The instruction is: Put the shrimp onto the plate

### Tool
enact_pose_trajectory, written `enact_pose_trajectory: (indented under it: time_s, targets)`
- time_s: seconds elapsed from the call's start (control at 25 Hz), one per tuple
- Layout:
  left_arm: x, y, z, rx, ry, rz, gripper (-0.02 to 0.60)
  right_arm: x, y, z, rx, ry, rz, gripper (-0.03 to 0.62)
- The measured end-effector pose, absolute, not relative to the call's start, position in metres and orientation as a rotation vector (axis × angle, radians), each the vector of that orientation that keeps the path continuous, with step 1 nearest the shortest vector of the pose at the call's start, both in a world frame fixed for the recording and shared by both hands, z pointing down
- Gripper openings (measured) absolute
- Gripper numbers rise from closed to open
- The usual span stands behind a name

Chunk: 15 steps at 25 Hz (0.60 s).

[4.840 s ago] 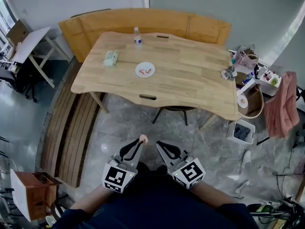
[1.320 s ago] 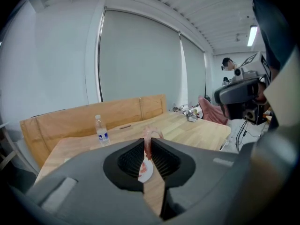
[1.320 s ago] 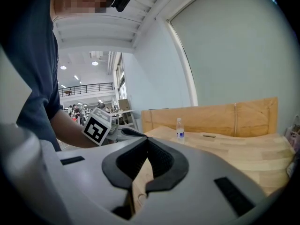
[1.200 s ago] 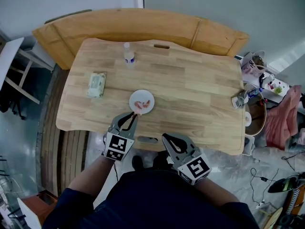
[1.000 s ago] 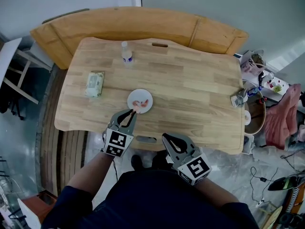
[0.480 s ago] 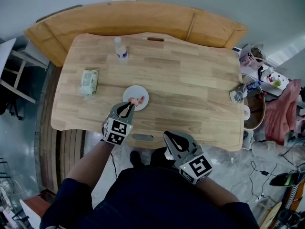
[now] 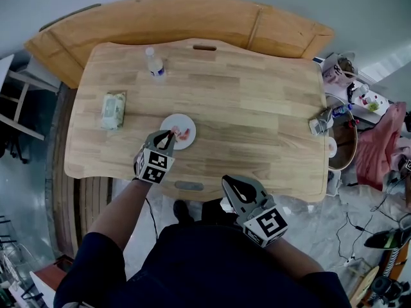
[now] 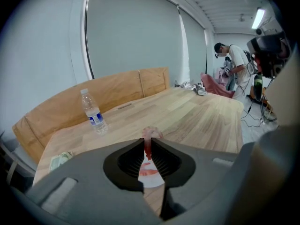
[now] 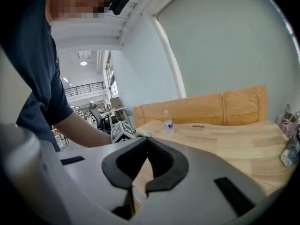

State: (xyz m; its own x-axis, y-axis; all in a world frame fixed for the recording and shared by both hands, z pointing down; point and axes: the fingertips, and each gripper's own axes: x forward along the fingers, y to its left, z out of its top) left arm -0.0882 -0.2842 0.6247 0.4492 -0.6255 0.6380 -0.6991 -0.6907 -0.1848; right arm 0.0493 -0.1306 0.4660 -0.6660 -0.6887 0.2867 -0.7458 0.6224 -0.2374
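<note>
I had the left gripper [image 7: 169, 135] over the near rim of the plate [image 7: 178, 119], which stood on the worktop [image 7: 257, 108] close to its near edge and toward the left side. In the left gripper view the fingers [image 8: 165, 150] were clamped on a shrimp [image 8: 149, 136]. Its pink body stuck out past the tips, and the white plate showed below, between the fingers. I could not tell whether this shrimp touched the plate. A second shrimp [image 7: 185, 133] lay on the plate already.

The right gripper [image 7: 234, 186] hung off the worktop, just before its near edge, above the floor [image 7: 308, 217]. Its fingers were together at the tips with nothing between them.

A bottle [image 7: 153, 63] stood upright near the far edge on the left part. A pack [image 7: 112, 110] lay near the left edge, well apart from the plate.
</note>
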Motion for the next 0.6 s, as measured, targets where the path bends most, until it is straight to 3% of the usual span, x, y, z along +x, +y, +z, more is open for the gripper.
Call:
enact_pose_trajectory:
  time_s: [0.6]
  targets:
    - [-0.084,-0.324,0.676,2.528,-1.13,1.175,0.05,0.064,-0.156,0.484,1.213,-2.623,0.572,0.011]
